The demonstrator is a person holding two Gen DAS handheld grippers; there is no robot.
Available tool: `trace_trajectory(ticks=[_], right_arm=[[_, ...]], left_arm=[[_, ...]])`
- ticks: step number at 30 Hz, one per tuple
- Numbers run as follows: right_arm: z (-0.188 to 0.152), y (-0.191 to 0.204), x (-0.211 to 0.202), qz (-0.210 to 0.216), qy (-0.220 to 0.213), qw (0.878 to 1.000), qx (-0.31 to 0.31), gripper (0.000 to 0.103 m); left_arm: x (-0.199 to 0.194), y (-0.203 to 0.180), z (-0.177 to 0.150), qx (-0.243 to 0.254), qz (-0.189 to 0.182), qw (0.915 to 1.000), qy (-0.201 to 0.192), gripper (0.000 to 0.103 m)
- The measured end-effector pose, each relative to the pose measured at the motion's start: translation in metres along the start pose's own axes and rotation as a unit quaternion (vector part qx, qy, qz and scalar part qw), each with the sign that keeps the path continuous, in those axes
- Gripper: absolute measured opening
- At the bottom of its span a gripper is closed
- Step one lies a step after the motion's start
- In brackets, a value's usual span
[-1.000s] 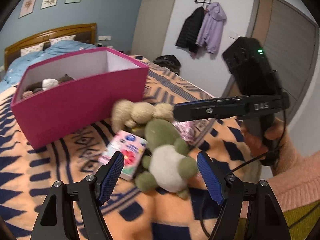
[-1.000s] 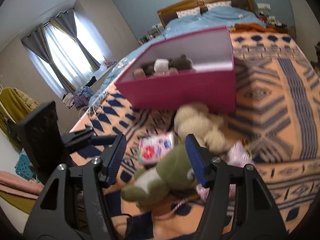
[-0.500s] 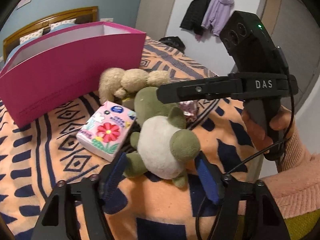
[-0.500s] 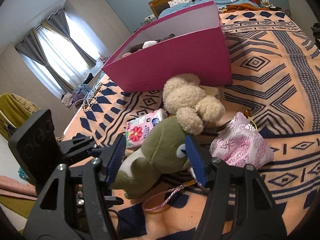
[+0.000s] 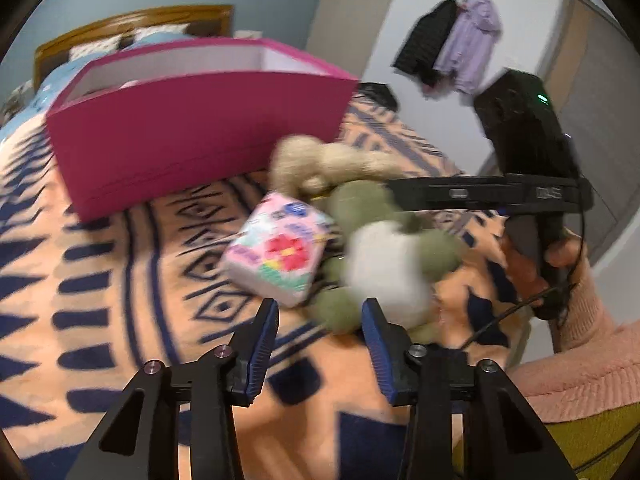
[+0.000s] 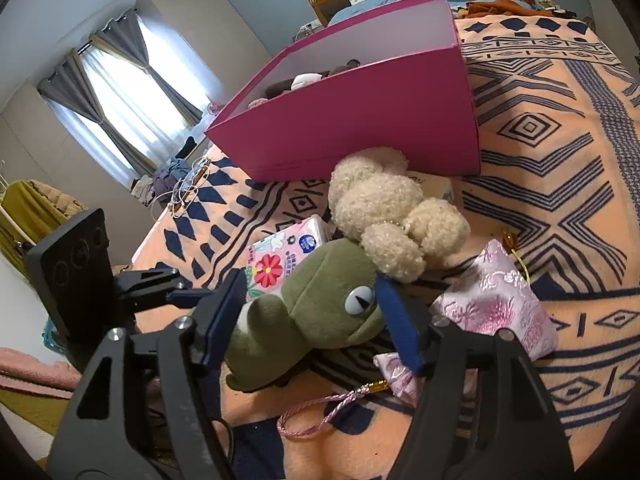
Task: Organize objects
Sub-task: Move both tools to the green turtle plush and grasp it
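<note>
A green frog plush (image 6: 320, 304) with a white belly (image 5: 384, 268) lies on the patterned bedspread. My right gripper (image 6: 312, 316) is open with its blue pads either side of the frog's head. My left gripper (image 5: 320, 340) is open and empty, just short of the frog's foot. A cream curly plush (image 6: 392, 216) (image 5: 320, 164) lies against the frog. A pink floral tissue pack (image 5: 280, 252) (image 6: 280, 256) lies beside it. The magenta box (image 5: 192, 136) (image 6: 380, 120) stands behind and holds several soft items.
A pink brocade pouch (image 6: 496, 304) with a braided cord (image 6: 320, 408) lies right of the frog. A small white box (image 6: 436, 188) sits behind the cream plush. The bed edge (image 6: 152, 236) is on the left. Coats (image 5: 452, 40) hang on the wall.
My right gripper has closed in around the frog's head. My left gripper has pulled back and shifted left, with its fingers narrower apart; the view is motion-blurred.
</note>
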State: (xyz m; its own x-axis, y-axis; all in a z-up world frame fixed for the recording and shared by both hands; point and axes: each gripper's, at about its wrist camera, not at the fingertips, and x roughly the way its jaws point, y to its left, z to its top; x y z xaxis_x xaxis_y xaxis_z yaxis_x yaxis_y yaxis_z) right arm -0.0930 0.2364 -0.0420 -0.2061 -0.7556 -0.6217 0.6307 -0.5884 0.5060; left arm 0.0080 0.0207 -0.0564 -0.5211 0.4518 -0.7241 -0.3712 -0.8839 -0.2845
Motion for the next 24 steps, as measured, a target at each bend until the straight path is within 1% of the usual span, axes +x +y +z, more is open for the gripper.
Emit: trace_trajectory(ticks=[1,2,3,5,7,8,9,11,13,14,16,20,24], right_arm=[[0.0,-0.003,0.001,0.004,0.002,1.0,0.003,0.075],[0.0,-0.005,0.003,0.008,0.006,1.0,0.008,0.08],[0.0,-0.006,0.004,0.006,0.01,1.0,0.009,0.083],[-0.002,-0.009,0.01,-0.004,0.019,1.0,0.009,0.083],[-0.005,-0.008,0.014,-0.002,0.022,1.0,0.015,0.083],[-0.006,-0.007,0.015,-0.004,0.022,1.0,0.014,0.081],[-0.007,-0.004,0.015,-0.007,0.021,1.0,0.013,0.076],[-0.008,-0.002,0.016,-0.005,0.016,1.0,0.023,0.069],[-0.008,0.0,0.015,-0.001,0.009,0.999,0.035,0.061],[-0.008,0.001,0.014,0.007,0.007,0.999,0.038,0.055],[-0.009,0.007,0.015,0.014,0.007,0.999,0.037,0.053],[-0.007,0.019,0.016,0.031,0.008,0.999,0.024,0.053],[-0.006,0.02,0.009,0.017,0.003,1.0,0.022,0.053]], left_arm=[[0.0,0.006,-0.002,-0.014,-0.006,0.9999,0.002,0.043],[0.0,0.01,-0.004,-0.022,-0.017,0.9996,0.003,0.043],[-0.001,0.011,-0.006,-0.024,-0.024,0.9994,0.003,0.043],[-0.005,0.009,-0.009,-0.019,-0.029,0.9994,-0.001,0.043],[-0.008,0.005,-0.011,-0.012,-0.039,0.9991,-0.003,0.044],[-0.008,0.003,-0.011,-0.008,-0.044,0.999,-0.004,0.046],[-0.009,0.0,-0.012,-0.003,-0.05,0.9987,-0.003,0.052],[-0.005,-0.01,-0.01,0.008,-0.061,0.9981,-0.001,0.06],[-0.003,-0.018,-0.009,0.02,-0.069,0.9974,0.001,0.061],[-0.003,-0.02,-0.01,0.024,-0.072,0.9971,0.002,0.061],[-0.001,-0.02,-0.01,0.026,-0.078,0.9966,0.004,0.063],[0.004,-0.019,-0.007,0.016,-0.076,0.997,0.006,0.064],[0.005,-0.011,-0.005,-0.001,-0.074,0.9972,0.001,0.064]])
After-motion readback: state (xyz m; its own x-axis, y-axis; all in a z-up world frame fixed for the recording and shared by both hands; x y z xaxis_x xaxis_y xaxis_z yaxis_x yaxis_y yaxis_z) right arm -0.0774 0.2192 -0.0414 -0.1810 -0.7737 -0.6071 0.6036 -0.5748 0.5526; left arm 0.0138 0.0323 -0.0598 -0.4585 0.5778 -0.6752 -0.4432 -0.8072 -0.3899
